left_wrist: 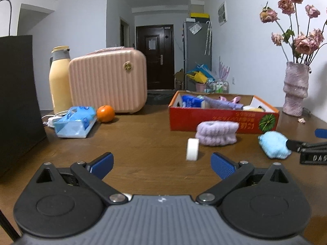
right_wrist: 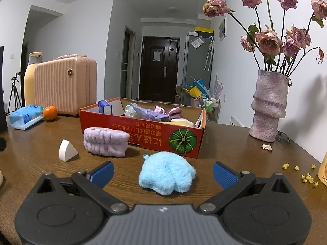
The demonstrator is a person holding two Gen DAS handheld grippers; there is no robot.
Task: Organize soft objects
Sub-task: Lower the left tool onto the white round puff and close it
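Observation:
A fluffy light-blue cloth [right_wrist: 166, 172] lies on the brown table [right_wrist: 235, 159], between the spread fingers of my right gripper [right_wrist: 163, 173], which is open and holds nothing. A lilac towelling headband [right_wrist: 106, 140] rests against the front of the red cardboard box [right_wrist: 143, 136], which holds several soft items. A white wedge sponge [right_wrist: 66, 150] stands left of the headband. My left gripper [left_wrist: 162, 166] is open and empty, just short of the white sponge [left_wrist: 192, 149]. In the left wrist view, the blue cloth [left_wrist: 273, 145] touches a black finger [left_wrist: 296, 144] of the right gripper.
A pink hard case [left_wrist: 108, 80], a yellow bottle [left_wrist: 59, 81], an orange [left_wrist: 105, 113] and a blue tissue pack [left_wrist: 74, 121] sit at the back left, beside a black bag [left_wrist: 18, 94]. A vase of dried roses [right_wrist: 268, 110] stands right, with petals and yellow crumbs [right_wrist: 306, 176] nearby.

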